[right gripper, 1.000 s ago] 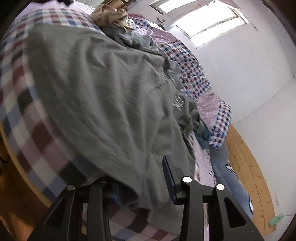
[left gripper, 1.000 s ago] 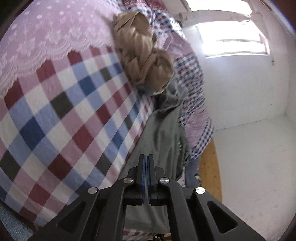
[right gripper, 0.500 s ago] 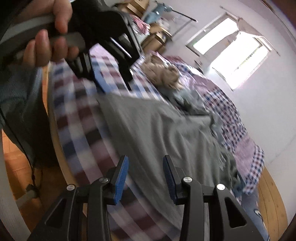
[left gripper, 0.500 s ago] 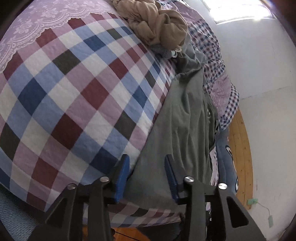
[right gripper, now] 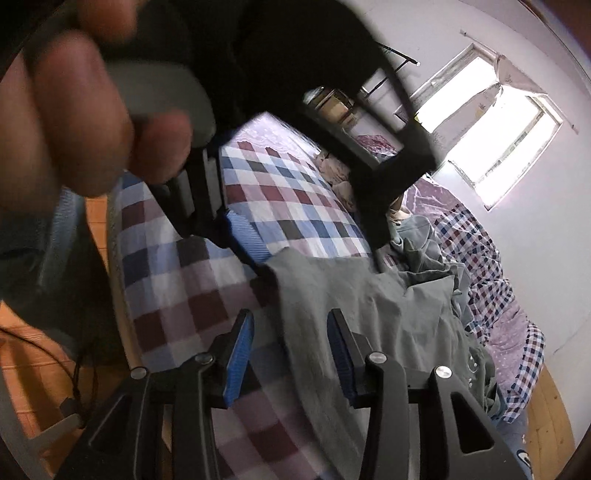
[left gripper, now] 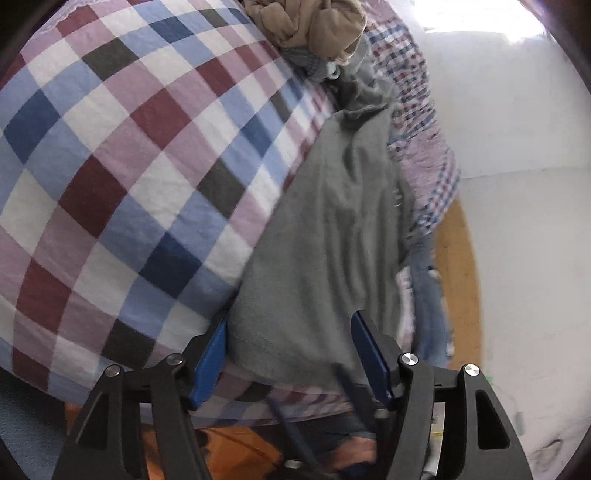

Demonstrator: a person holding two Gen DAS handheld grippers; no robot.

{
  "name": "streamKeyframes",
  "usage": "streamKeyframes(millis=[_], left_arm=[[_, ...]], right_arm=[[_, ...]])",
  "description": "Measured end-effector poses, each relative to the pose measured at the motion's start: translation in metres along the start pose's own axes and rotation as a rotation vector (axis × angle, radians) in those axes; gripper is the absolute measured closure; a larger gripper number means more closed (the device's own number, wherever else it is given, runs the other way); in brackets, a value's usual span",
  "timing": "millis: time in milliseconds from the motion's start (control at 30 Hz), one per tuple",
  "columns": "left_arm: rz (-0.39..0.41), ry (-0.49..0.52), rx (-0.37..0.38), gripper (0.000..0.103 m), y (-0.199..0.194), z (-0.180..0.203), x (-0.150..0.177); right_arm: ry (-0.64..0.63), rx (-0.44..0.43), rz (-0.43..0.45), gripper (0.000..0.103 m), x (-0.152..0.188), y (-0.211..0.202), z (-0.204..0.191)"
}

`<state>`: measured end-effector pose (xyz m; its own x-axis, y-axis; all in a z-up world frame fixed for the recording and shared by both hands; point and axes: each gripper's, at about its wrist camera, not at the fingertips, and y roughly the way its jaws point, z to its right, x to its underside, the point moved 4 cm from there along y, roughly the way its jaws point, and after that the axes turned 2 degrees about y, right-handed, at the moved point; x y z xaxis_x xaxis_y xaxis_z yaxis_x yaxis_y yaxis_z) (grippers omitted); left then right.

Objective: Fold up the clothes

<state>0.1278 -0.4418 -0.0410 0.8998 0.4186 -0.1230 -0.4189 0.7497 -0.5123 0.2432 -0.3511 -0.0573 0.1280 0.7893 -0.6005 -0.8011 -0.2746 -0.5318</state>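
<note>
Your left gripper (left gripper: 291, 343) sits at the bottom centre of the left wrist view with its blue pads spread wide, and the near hem of the grey garment (left gripper: 332, 236) lies in the gap between them; nothing is pinched, and you cannot tell whether the left pad touches the cloth edge. The garment runs from that hem up through the middle of the frame toward the upper right, lying over the checked bedsheet (left gripper: 122, 155), which fills the left half. At the top centre a bunched tan garment (left gripper: 314, 22) rests on the sheet, just beyond the grey one's far end. Wood floor (left gripper: 458, 266) shows at the right past the bed's edge. In the right wrist view your right gripper (right gripper: 290, 354) is at the bottom centre, fingers also spread apart, with the grey garment's edge passing between and just beyond the pads, gripped by neither. Above it, in the centre of that frame, the left gripper's blue pad (right gripper: 245, 236) is at the garment's corner, and your hand (right gripper: 85, 110), blurred, fills the upper left around the handle. A window (right gripper: 491, 147) glows at the upper right, above a rumpled checked quilt (right gripper: 491, 280).
</note>
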Motion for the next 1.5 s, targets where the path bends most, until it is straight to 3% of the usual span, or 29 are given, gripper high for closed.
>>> streamKeyframes(millis=[200,300,433,733,1000,1067,1167,1267,1333,1433,1500], left_arm=[[0.022,-0.045,0.178,0.034,-0.015,0.006,-0.005],[0.026,-0.047,0.18,0.034,-0.016,0.006,-0.007],[0.029,-0.049,0.178,0.034,-0.016,0.005,-0.01],[0.033,-0.039,0.164,0.034,-0.016,0.004,-0.015],[0.023,0.016,0.125,0.035,-0.007,0.011,-0.015],[0.021,0.03,0.116,0.045,-0.005,0.012,-0.015],[0.017,0.051,0.101,0.049,-0.002,0.014,-0.015],[0.004,0.041,0.09,0.06,0.001,0.012,-0.014],[-0.005,0.034,0.082,0.061,0.003,0.01,-0.014],[-0.005,0.028,0.069,0.083,0.003,0.008,-0.013],[-0.007,0.017,0.065,0.086,0.003,0.006,-0.014]], right_arm=[[0.017,0.006,-0.031,0.059,-0.001,0.018,0.003],[0.038,0.003,-0.031,0.062,0.0,0.021,0.01],[0.1,-0.016,-0.024,0.102,-0.004,0.018,0.02],[0.408,-0.258,0.068,0.1,-0.013,0.0,0.07],[0.441,-0.369,0.058,0.099,-0.01,0.001,0.075],[0.453,-0.371,0.056,0.086,-0.009,0.001,0.075],[0.468,-0.37,0.065,0.064,-0.006,-0.002,0.079],[0.477,-0.346,0.065,0.063,-0.003,-0.004,0.086],[0.482,-0.326,0.06,0.063,-0.001,-0.005,0.091],[0.484,-0.3,0.041,0.063,0.005,-0.003,0.097],[0.47,-0.287,0.033,0.062,0.007,-0.004,0.096]])
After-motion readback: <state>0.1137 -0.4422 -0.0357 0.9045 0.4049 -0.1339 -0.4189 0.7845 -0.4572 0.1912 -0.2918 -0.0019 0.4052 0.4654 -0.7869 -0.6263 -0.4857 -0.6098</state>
